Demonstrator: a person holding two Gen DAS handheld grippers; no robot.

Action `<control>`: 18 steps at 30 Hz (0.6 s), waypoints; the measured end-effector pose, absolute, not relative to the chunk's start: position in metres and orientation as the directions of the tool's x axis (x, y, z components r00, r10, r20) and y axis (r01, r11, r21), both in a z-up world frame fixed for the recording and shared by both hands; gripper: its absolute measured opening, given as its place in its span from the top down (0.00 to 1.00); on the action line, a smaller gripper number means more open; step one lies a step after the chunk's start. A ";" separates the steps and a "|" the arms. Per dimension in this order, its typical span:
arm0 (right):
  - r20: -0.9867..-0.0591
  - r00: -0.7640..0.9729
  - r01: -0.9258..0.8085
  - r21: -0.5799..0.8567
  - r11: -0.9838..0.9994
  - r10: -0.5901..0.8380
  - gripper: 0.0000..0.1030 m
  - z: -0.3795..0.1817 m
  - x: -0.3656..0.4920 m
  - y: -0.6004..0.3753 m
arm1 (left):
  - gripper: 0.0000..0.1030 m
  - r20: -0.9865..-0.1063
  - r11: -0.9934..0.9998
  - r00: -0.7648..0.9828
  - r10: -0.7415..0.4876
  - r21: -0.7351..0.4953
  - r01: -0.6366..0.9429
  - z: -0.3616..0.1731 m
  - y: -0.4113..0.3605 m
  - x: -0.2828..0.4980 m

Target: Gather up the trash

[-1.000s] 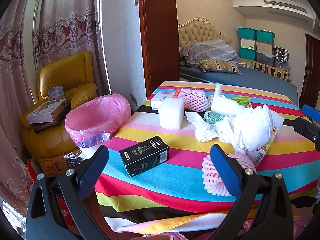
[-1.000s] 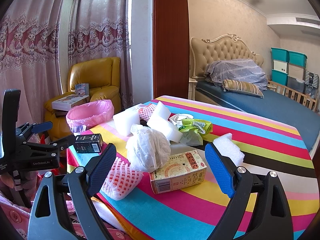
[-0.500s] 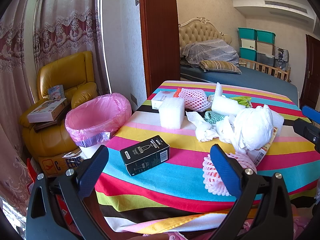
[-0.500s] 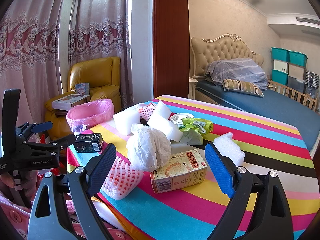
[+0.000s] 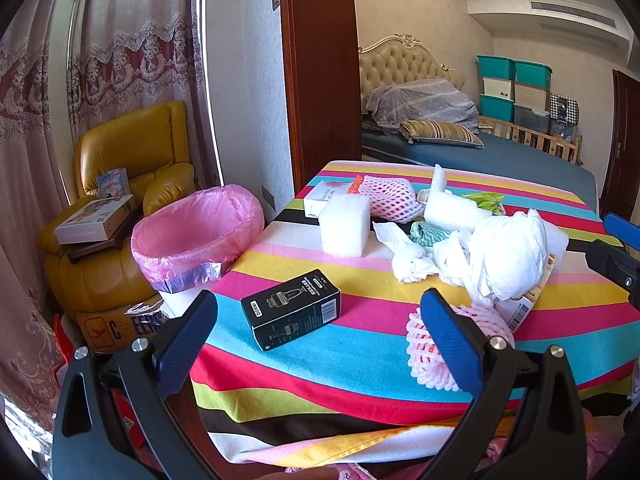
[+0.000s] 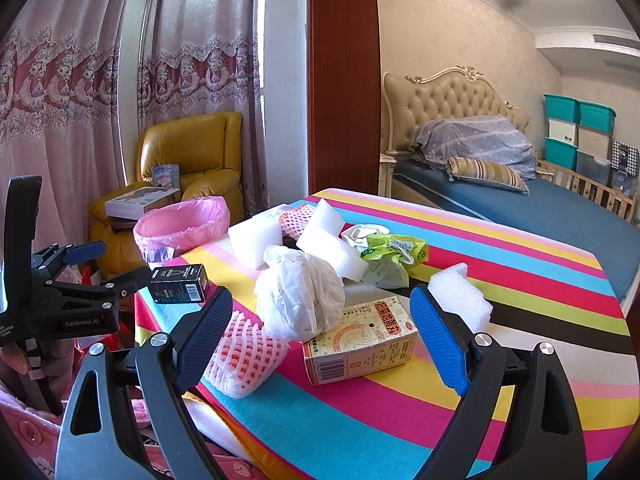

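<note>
While both tools hung just off the near edge of the striped table (image 5: 360,344), neither held anything. The left gripper (image 5: 320,344) stood wide, its blue pads (image 5: 448,336) spread to either side of a black box (image 5: 291,308) lying on the cloth ahead of it, with a clear gap all round. The right gripper (image 6: 320,336) was spread just as wide, above a pink foam net (image 6: 244,354) and a printed carton (image 6: 360,346), touching neither.

Trash lay scattered over the table: a white foam block (image 5: 345,225) stood upright toward the far left corner, a second pink net (image 5: 390,196) behind it, crumpled tissue (image 5: 408,252) near the middle, and a bunched white plastic bag (image 6: 300,296) resting against the carton. A green wrapper (image 6: 394,248) and a smaller foam piece (image 6: 460,296) sat farther right. Something teal and patterned showed beneath the tissue, possibly cloth, though it was too hidden to tell.

Off the table's left side stood a bin lined with a pink bag (image 5: 196,232), close beside a yellow armchair (image 5: 132,160) stacked with boxes.
</note>
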State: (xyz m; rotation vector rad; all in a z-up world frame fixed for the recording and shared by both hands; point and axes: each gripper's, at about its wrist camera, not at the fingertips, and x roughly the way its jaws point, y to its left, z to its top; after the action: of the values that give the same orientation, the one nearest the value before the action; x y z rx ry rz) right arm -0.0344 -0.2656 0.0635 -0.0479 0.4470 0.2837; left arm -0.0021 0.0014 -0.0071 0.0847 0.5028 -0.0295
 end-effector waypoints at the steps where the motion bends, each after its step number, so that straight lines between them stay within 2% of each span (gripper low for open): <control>1: -0.434 0.863 -0.281 0.015 0.960 0.259 0.17 0.063 -0.034 -0.266 | 0.05 -0.484 0.996 0.875 -0.006 0.072 0.047 -0.008 0.003 -0.002; 18: -0.450 0.851 -0.294 0.016 0.956 0.269 0.17 0.060 -0.028 -0.261 | 0.05 -0.496 0.998 0.868 0.002 0.057 0.030 -0.004 0.006 -0.006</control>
State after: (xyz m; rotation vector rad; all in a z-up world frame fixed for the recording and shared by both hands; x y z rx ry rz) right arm -0.0276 -0.2608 0.0595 -0.0545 0.4661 0.2966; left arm -0.0058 0.0056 -0.0038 0.0633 0.5185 -0.0150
